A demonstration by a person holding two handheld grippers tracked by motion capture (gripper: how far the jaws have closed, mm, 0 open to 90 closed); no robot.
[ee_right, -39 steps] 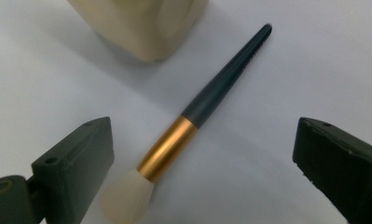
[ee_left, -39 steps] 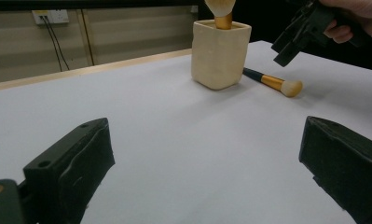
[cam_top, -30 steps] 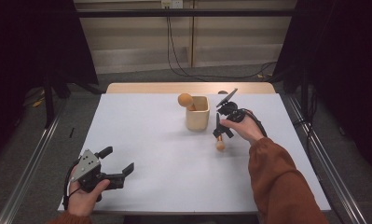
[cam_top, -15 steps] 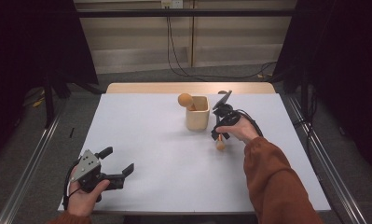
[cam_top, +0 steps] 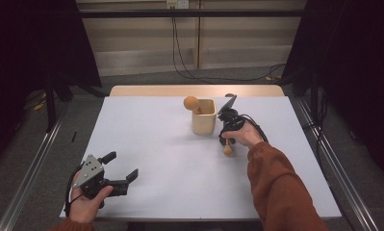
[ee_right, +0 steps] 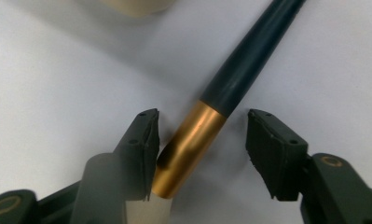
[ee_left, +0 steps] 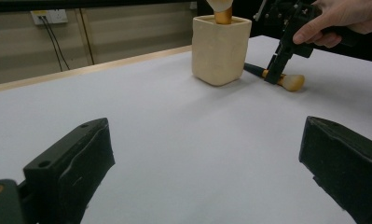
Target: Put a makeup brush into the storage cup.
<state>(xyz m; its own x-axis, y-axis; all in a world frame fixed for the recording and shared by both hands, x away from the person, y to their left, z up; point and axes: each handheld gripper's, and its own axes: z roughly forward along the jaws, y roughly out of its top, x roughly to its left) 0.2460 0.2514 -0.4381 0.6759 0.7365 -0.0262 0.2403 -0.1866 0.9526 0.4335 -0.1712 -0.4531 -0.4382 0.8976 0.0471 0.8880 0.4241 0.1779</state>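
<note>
On the right half of the surface (cam_top: 156, 144), just right of the cream cup (cam_top: 203, 120): a makeup brush (cam_top: 227, 150) lying flat, bristle head toward the near edge, dark handle (ee_right: 249, 60) toward the far side. In the cup already, a second brush (cam_top: 191, 102), standing head up.

Over the lying brush, the right claw (cam_top: 224, 142), pointed down and straddling the gold ferrule (ee_right: 193, 140). Jaws just been closing, now about half shut, with the ferrule between them. One of the pads (ee_right: 144, 140) at or very nearly at the metal, the other well clear, bare surface showing in the gap. No real hold yet, then.

At the near left corner, the left claw (cam_top: 121, 165), wide open, empty, resting low over bare surface, far from the work.

Step in hand, by the look of it: taking hold of the lying brush, probably to stand it in the cup beside its twin.

Next move: finish the squeeze until both pads bear on the ferrule. Better to shift the claw a little first, toward the pad that stands clear, so as not to roll the round ferrule sideways. Then lift, tip the handle downward, and lower into the free part of the cup without knocking the cup or the standing brush.
</note>
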